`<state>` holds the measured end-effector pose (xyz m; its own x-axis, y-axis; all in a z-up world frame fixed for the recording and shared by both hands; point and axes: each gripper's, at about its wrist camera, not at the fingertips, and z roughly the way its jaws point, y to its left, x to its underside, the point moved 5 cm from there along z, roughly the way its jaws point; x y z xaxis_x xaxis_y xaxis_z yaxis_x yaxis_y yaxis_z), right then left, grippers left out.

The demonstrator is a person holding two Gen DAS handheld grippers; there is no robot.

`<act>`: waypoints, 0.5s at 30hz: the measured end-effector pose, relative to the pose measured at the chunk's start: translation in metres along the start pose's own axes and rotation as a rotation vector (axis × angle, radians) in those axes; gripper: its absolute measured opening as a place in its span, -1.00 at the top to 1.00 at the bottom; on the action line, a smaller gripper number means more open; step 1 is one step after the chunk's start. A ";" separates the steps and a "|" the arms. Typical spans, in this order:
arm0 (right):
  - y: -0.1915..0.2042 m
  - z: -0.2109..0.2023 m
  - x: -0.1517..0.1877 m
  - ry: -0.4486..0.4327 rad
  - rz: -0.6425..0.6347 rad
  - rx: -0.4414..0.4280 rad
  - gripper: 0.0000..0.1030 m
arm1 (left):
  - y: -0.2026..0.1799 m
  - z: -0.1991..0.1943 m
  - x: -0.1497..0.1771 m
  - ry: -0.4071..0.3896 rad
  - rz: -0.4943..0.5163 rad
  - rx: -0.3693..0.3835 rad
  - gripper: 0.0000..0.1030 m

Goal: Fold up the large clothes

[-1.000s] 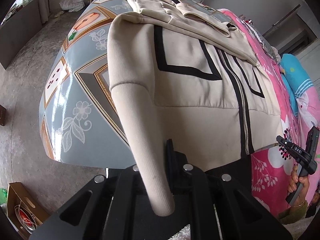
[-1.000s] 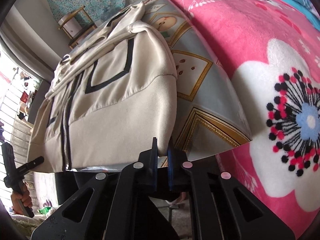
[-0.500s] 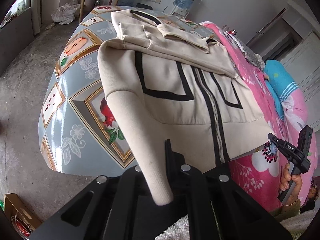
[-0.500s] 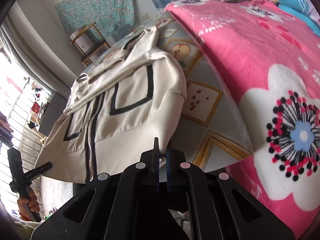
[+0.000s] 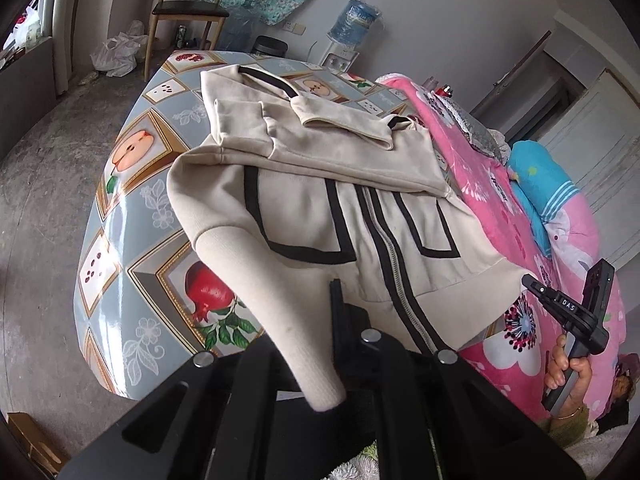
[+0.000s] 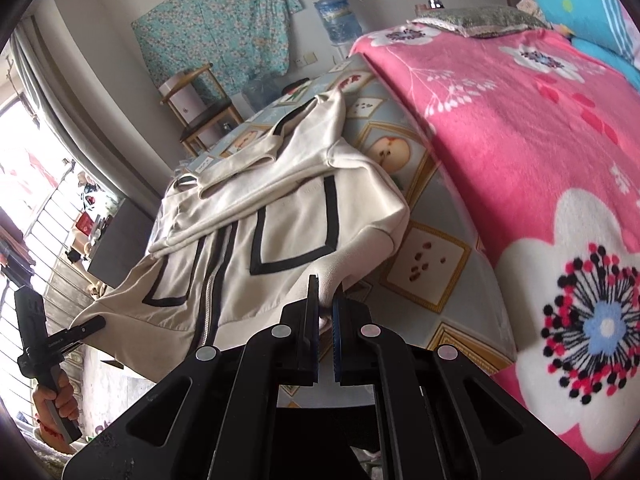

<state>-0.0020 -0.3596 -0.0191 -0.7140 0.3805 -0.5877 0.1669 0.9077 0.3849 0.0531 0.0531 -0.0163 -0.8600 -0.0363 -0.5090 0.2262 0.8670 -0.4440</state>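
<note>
A: A lived-in room: a table under a glossy grey-blue oilcloth printed with fruit tiles (image 5: 132, 256), a pink floral fleece blanket (image 6: 520, 152) right beside it. Where is the garment?

B: The cream zip-up hooded jacket with black stripes (image 5: 320, 208) lies on that oilcloth, hood turned down over the chest, its hem end held up off the near edge.

A: Which step, would you say?

B: Likely the lengthwise fold: the bottom raised to carry toward the hood.

A: And the grippers?

B: The left gripper (image 5: 334, 308) is pressed together on the jacket's lower left part, a ribbed cuff draping over it. The right gripper (image 6: 325, 304) pinches the hem corner on the blanket side, jaws nearly touching.

A: Next?

B: Both should travel evenly toward the hood, keeping the hem taut and level, then lower together.
</note>
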 end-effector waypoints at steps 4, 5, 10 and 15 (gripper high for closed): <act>0.005 -0.001 -0.010 -0.022 -0.006 -0.009 0.90 | -0.003 -0.001 -0.012 -0.023 0.005 0.004 0.91; 0.007 -0.001 -0.012 -0.026 -0.007 -0.010 0.90 | -0.004 -0.001 -0.014 -0.025 0.010 0.002 0.91; 0.013 0.002 -0.026 -0.047 -0.019 -0.017 0.90 | -0.007 0.001 -0.027 -0.036 0.031 -0.011 0.91; 0.018 0.006 -0.040 -0.066 -0.030 -0.024 0.90 | -0.006 0.002 -0.039 -0.051 0.042 -0.012 0.91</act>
<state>0.0336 -0.3573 0.0070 -0.6723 0.3648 -0.6442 0.1292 0.9146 0.3831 0.0865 0.0485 0.0045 -0.8256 -0.0246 -0.5637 0.2557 0.8742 -0.4127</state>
